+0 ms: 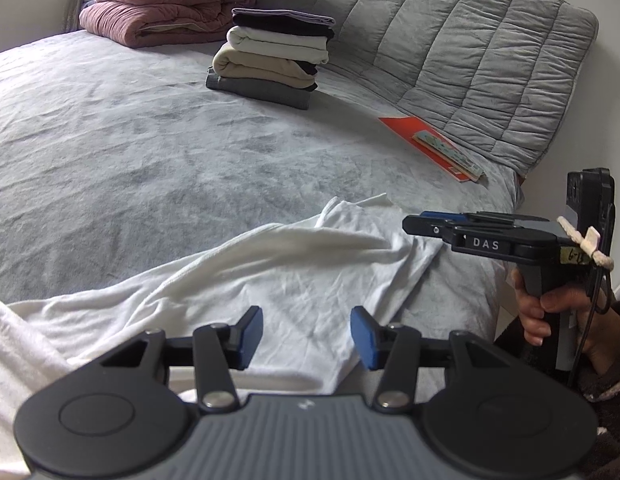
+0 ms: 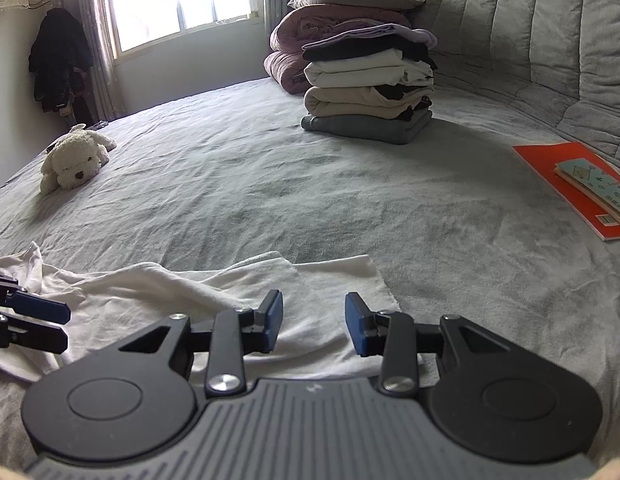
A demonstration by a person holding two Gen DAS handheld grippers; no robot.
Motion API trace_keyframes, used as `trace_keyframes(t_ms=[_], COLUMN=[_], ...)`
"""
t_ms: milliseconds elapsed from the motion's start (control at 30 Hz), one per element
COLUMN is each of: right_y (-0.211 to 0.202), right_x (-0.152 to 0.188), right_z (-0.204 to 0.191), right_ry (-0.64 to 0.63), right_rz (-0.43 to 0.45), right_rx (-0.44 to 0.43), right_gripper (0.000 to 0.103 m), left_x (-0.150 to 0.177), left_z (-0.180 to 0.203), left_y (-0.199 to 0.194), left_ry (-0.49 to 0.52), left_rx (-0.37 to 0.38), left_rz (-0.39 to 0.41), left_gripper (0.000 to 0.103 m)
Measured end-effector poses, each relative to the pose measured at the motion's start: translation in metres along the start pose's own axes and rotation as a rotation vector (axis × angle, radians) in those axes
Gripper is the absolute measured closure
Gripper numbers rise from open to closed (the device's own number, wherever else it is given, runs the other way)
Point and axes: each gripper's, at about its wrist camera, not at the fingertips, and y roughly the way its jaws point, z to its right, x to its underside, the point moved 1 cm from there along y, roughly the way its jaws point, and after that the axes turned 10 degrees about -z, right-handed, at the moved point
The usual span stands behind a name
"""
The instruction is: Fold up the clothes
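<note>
The white garment lies rumpled on the bed beneath me. My left fingers and right fingers hang part open above it, gripping nothing. Folded clothes are stacked well beyond.

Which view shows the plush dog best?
The right wrist view: the plush dog lies in full sight on the bed, far left, near the window. The left wrist view does not show it at all.

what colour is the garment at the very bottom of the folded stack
Grey, under a beige one; it shows best in the right wrist view.
</note>
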Motion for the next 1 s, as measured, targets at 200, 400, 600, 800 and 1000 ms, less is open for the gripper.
trace_keyframes(t_ms=[200, 400, 600, 800, 1000], right_y=[0.003, 0.007, 0.015, 0.02, 0.024], right_x=[0.007, 0.006, 0.007, 0.01, 0.011], right_z=[0.008, 0.009, 0.009, -0.003, -0.008], right_ry=[0.002, -0.004, -0.024, -0.127, -0.183], right_rz=[-0.024, -0.028, -0.061, -0.058, -0.054], right_rx=[-0.051, -0.036, -0.018, 0.044, 0.068], right_gripper=[0.064, 0.064, 0.073, 0.077, 0.084], left_x=[-0.024, -0.061, -0.096, -0.11, -0.112], left_z=[0.009, 0.021, 0.032, 0.027, 0.023], left_y=[0.009, 0.041, 0.076, 0.109, 0.124], left_ry=[-0.016, -0.012, 0.022, 0.002, -0.058], left_rx=[-0.004, -0.016, -0.009, 0.007, 0.044], left_rz=[0.033, 0.004, -0.05, -0.1, -0.103], left_gripper=[0.054, 0.062, 0.065, 0.071, 0.09])
